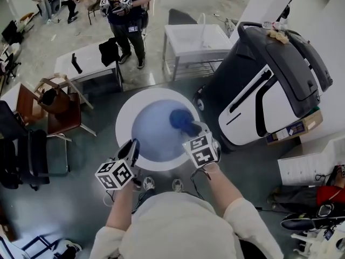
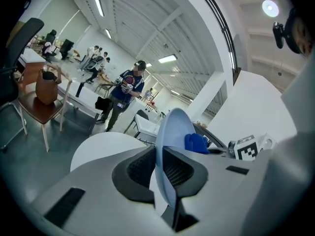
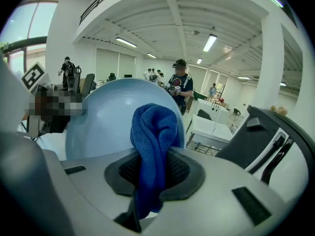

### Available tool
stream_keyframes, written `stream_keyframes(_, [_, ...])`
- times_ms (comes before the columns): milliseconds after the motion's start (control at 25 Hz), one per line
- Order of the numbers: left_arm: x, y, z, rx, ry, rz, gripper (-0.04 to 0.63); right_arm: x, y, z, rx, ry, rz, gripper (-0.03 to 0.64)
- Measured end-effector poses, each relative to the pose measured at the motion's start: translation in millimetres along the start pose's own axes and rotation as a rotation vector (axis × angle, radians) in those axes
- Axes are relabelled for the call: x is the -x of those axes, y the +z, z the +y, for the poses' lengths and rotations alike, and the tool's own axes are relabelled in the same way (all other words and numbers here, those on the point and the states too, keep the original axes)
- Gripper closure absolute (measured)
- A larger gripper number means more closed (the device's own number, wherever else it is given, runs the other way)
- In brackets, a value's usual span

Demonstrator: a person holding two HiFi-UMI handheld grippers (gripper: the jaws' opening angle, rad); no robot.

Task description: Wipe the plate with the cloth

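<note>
head view looks steeply down; both close gripper views share the plate (image 3: 98,122).

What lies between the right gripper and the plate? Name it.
The cloth, clamped in the right gripper, bunches up in front of the plate; the right gripper view shows it.

Cream top (image 1: 178,225), long sleeves (image 1: 240,212) bunched at the forearms; pale shoes (image 1: 148,184); left gripper (image 1: 132,149) and right gripper (image 1: 192,127) grey-shelled, with black ribbed fingers (image 2: 142,168); black-and-white marker cubes (image 1: 115,174); thin black cables (image 1: 195,179).
</note>
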State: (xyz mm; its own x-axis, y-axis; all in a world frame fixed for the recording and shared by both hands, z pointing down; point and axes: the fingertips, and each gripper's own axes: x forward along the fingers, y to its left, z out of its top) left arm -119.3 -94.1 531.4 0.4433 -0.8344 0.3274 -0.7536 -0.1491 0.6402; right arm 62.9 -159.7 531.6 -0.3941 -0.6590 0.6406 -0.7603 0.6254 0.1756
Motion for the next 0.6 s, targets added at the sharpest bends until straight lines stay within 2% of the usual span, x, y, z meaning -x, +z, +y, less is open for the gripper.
stream_keyframes(200, [-2.3, -13.9, -7.2, -0.006, -0.020, 0.040, 0.546, 3.2, 26.7, -4.3, 0.002, -0.043, -0.092, 0.526])
stream_keyframes(440, [-8.3, -22.1, -9.3, 0.004, -0.026, 0.072, 0.546, -0.7, 35.9, 16.6, -0.026, 0.027, -0.152, 0.526])
stream_keyframes(600, [-9.5, -21.7, -3.0, 0.045, -0.021, 0.066, 0.546, 7.2, 43.3, 16.1, -0.047, 0.029, -0.234, 0.526])
